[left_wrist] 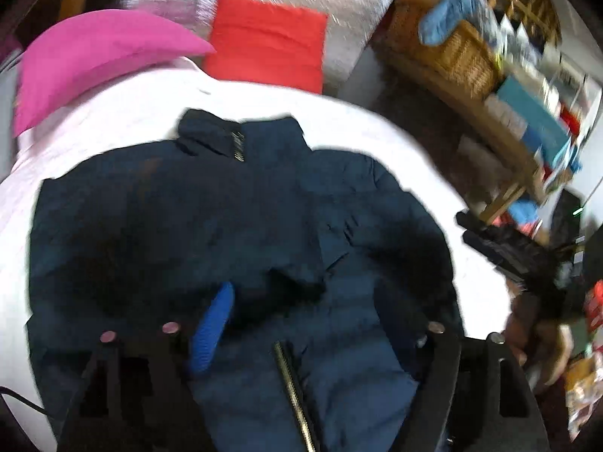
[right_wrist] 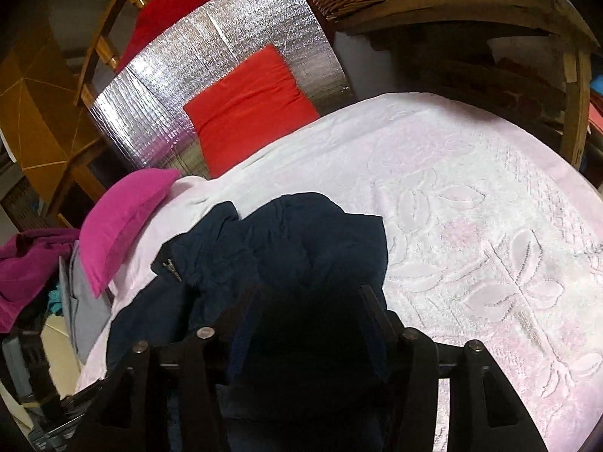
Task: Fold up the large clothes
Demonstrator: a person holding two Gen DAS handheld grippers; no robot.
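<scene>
1. Left claw [left_wrist: 320,324] stands wide open above the navy jacket [left_wrist: 226,196]. Its blue pad [left_wrist: 211,327] is on the left, the other finger on the right, and only loose cloth lies under the gap; nothing is gripped.
2. Far to the left of this claw and ahead of it lies a pink pillow [left_wrist: 94,60], on the pale bedspread [left_wrist: 113,124].
3. Directly ahead of the claw the jacket lies spread on the bedspread, with the collar [left_wrist: 233,132] at the far end. The brass zipper [left_wrist: 294,388] runs just under the claw, between its fingers.
4. Further ahead, behind the jacket, a red cushion [left_wrist: 267,45] lies on a silver foil mat [left_wrist: 339,0].
5. Ahead to the right stands a wicker basket [left_wrist: 452,52], well apart from the bed.
6. To the right of the left claw, near the edge of the jacket, the right claw [right_wrist: 309,293] appears blurred in the left wrist view.
7. In its own view the right claw is about half open. Dark jacket cloth fills the space between the two fingers, but I cannot tell if the pads press on it.
8. To the right of the right claw there is only bare bedspread with a raised leaf pattern.
</scene>
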